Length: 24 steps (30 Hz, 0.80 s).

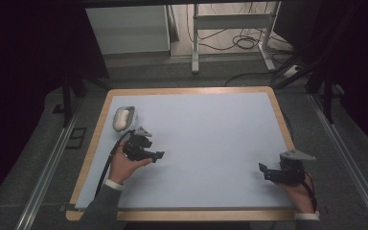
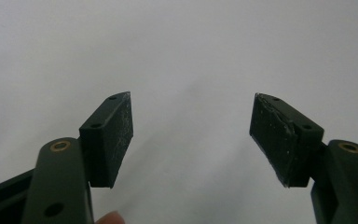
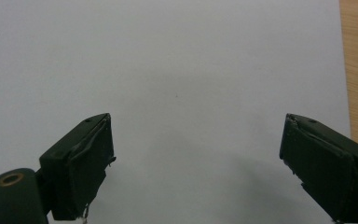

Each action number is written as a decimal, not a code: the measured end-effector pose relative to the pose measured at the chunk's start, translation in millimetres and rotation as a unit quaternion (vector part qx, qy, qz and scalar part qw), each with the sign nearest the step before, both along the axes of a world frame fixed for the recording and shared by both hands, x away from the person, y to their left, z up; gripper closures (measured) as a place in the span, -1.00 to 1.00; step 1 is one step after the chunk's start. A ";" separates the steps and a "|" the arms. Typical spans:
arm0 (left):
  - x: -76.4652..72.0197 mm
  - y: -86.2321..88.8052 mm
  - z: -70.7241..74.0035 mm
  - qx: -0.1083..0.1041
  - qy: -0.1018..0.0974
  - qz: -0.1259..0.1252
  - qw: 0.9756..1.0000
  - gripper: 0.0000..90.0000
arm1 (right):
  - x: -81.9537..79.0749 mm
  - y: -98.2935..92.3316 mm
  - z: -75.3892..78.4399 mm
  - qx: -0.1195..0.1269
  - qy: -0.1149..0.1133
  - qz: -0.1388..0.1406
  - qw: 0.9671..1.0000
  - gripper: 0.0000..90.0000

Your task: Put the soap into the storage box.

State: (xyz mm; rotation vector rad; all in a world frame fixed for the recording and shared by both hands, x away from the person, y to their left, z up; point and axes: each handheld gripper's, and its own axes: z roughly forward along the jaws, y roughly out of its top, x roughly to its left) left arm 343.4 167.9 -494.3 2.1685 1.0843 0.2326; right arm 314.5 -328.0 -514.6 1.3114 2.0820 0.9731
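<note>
A white oblong object (image 1: 121,119) lies in a small clear dish (image 1: 131,111) at the far left of the pale blue mat (image 1: 206,134). My left gripper (image 1: 155,156) hovers just in front of the dish, held in a hand, its tips pointing right across the mat. In the left gripper view the left gripper (image 2: 191,135) stands open over bare mat with nothing between its pads. My right gripper (image 1: 263,170) rests near the front right corner, pointing left. In the right gripper view the right gripper (image 3: 196,163) is wide open, with nothing between its jaws.
The mat lies on a wooden-edged table (image 1: 96,139); its wooden edge (image 3: 356,70) shows at the right of the right gripper view. Beyond the table stand a white cabinet (image 1: 127,28) and a metal frame (image 1: 230,28) with cables on the floor.
</note>
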 end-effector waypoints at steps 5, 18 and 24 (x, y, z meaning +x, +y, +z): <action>-14.9 -1.8 -8.5 0.002 0.001 -0.009 1.000 -0.33 | -0.3 -0.1 0.9 0.000 -0.002 0.000 1.000 -0.79; -18.2 -2.1 -16.0 0.002 0.003 -0.010 1.000 -0.34 | 0.0 -1.8 1.9 0.000 -0.005 -0.004 1.000 -0.79; -19.1 0.7 -16.7 -0.002 0.006 -0.005 1.000 -0.34 | 0.1 0.1 0.8 -0.005 -0.003 0.001 1.000 -0.79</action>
